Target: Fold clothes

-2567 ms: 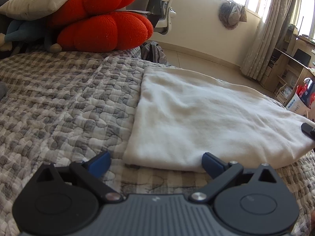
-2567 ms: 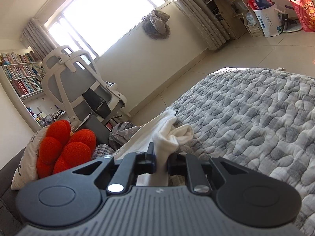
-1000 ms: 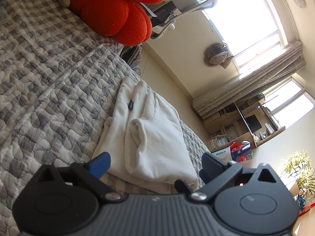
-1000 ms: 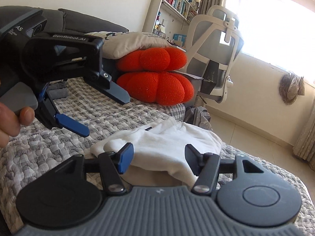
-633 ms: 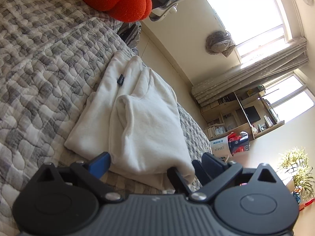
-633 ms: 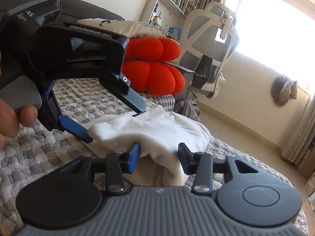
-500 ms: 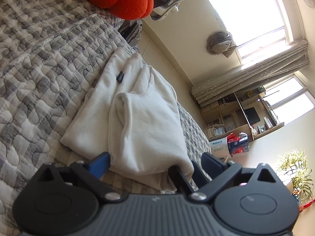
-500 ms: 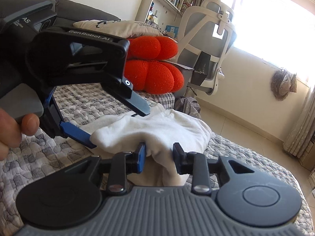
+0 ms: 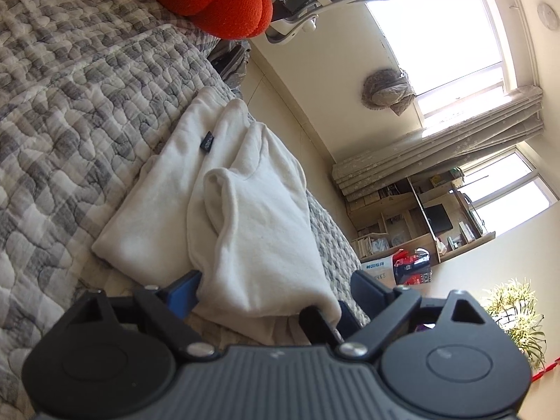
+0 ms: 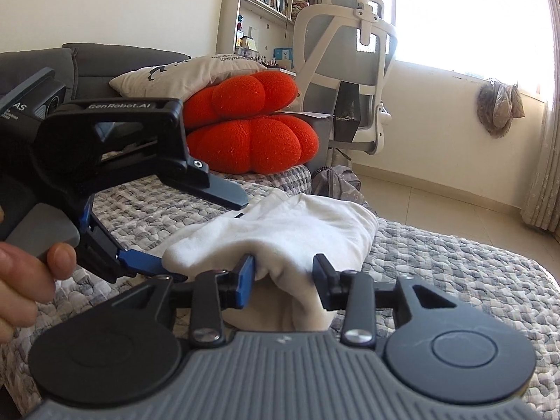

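A white garment [image 9: 245,210] lies folded into a narrow stack on the grey checked quilt [image 9: 70,105], with a small dark label near its far end. My left gripper [image 9: 276,288] is wide open and straddles the garment's near end, one blue finger on each side. In the right wrist view the garment [image 10: 308,220] bulges above my right gripper [image 10: 285,278], whose fingers pinch a thick fold of its near edge. The left gripper [image 10: 203,231] comes in from the left there, one finger over the cloth and one at its edge.
Red cushions [image 10: 252,140] and a printed pillow [image 10: 182,73] are stacked at the head of the bed. A white office chair [image 10: 346,80] and a bag [image 10: 336,182] stand on the floor beyond. A hand [image 10: 21,280] holds the left gripper. The bed's edge is just past the garment.
The right gripper's fingers have closed in from wide open onto the garment's near fold. The left gripper has moved forward, so the garment now lies between its open fingers.
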Available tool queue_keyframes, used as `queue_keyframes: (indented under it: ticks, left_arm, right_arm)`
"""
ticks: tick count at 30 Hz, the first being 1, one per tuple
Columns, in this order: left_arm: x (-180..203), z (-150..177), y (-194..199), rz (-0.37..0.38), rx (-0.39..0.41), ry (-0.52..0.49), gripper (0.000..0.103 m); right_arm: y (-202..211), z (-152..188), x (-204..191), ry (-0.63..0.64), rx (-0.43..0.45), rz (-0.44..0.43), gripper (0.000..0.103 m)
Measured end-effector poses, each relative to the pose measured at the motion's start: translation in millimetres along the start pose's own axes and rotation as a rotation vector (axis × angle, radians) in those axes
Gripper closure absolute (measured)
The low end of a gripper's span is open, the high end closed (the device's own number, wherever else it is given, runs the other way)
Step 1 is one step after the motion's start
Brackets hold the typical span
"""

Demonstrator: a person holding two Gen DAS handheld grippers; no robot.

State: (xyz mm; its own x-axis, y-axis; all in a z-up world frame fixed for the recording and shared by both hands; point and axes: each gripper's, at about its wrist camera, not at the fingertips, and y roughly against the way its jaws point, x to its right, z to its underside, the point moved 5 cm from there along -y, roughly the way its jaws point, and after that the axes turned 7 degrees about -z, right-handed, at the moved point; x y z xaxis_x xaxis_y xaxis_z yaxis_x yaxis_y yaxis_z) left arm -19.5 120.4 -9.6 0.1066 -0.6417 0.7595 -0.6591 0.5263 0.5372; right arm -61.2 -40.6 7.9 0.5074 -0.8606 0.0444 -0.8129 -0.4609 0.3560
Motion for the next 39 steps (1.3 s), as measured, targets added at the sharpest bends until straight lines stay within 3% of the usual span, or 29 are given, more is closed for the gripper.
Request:
queue_keyframes:
  ticks: [9,14,16,17,24,33,39]
  left_arm:
    - [-2.6,-10.8,-4.0,-0.030,0.018,-0.044,0.066]
    - [-3.4,-17.0,-0.1,-0.054,0.029,-0.066,0.079]
    - [1.6,-21.4,4.0,-0.068,0.051,-0.103,0.086]
    - [4.3,-24.5,6.2,-0.071,0.060,-0.116,0.088]
    - [7.4,-44.8,38.0,-0.056,0.162,-0.158,0.094]
    - [-23.5,-33.6,38.1,-0.115,0.158,-0.135,0.094]
    - [-19.0,-25.9,53.8,-0.128,0.199,-0.183,0.095]
  right_arm:
    - [3.5,7.4,0.6,0.022,-0.006,0.009,0.058]
    - [-1.2,10.7,-5.5,0.083,-0.018,0.024,0.055]
    - [-2.9,11.0,-9.6,0.120,-0.024,0.036,0.070]
    - [-3.9,11.3,-9.8,0.133,-0.028,0.042,0.072]
    - [-5.7,13.9,-15.8,0.213,-0.039,0.048,0.080]
    - [-22.5,27.0,-33.6,0.359,-0.135,0.017,0.080]
    - [-21.5,27.1,-30.9,0.314,-0.139,-0.014,0.081]
